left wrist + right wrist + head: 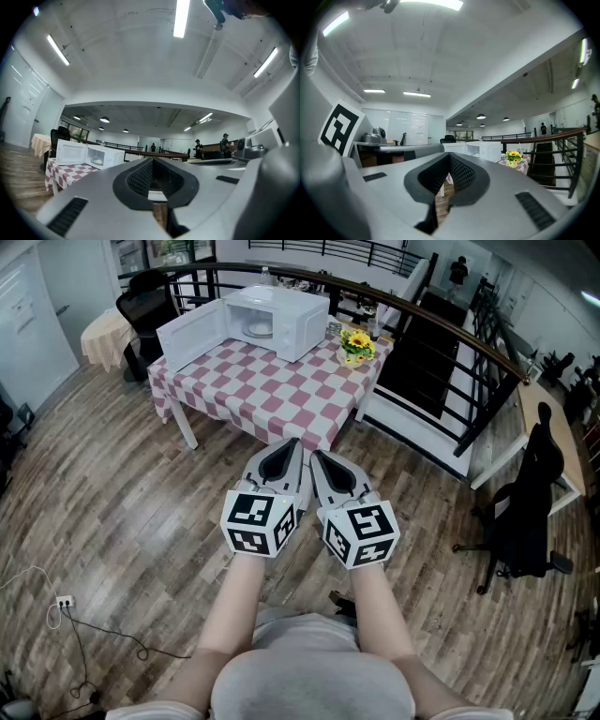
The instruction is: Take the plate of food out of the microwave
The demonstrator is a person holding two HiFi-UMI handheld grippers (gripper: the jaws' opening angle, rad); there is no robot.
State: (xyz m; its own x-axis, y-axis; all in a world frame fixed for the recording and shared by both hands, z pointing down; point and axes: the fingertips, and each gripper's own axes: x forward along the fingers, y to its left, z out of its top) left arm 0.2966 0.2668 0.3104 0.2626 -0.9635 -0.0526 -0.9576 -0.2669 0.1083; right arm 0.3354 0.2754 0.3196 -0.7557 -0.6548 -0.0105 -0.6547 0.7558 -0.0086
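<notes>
A white microwave [281, 317] stands on a table with a red-and-white checked cloth [267, 395], its door [192, 334] swung open to the left. Inside it lies a pale plate [260, 331] with food; the left gripper view shows the plate [98, 162] small and far off. My left gripper [292, 448] and right gripper [318, 457] are held side by side over the wooden floor, well short of the table's near corner. Both are shut and hold nothing. The left gripper [153, 160] points toward the microwave [105, 156], the right gripper [450, 155] toward the table's right end.
A pot of yellow flowers [356, 345] stands right of the microwave, with small items behind it. A curved railing [441, 324] runs behind and right of the table. A black office chair [525, 512] stands at the right, another [150, 301] behind the table. Cables [66, 610] lie on the floor at left.
</notes>
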